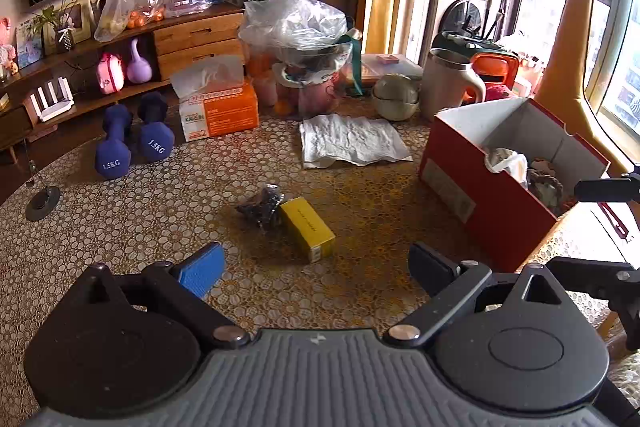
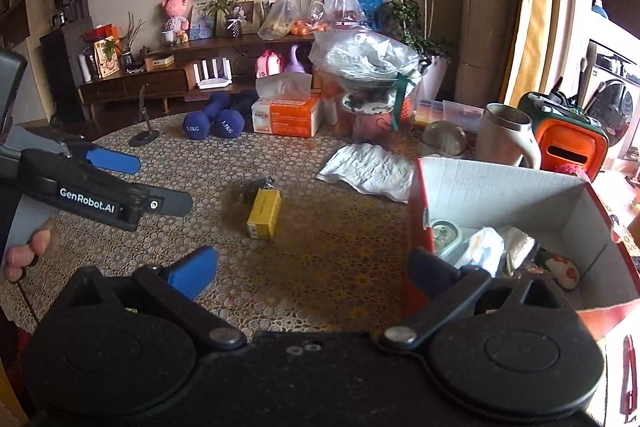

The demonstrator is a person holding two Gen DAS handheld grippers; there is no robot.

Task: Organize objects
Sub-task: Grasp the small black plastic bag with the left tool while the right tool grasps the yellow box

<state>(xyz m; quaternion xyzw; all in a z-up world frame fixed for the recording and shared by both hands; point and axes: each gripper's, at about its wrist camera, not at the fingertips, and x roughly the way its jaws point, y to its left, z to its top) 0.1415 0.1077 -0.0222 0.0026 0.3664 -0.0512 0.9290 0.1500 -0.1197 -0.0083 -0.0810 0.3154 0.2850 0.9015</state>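
Right wrist view — red box point(image 2: 416, 211) holds clutter; both hand-held grippers point(image 2: 312, 269) point(image 1: 316, 263) gape wide, empty.

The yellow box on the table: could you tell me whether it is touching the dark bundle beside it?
Touching. In the left wrist view the yellow box has its far left edge pressed against the dark bundle, with no tablecloth visible between them.
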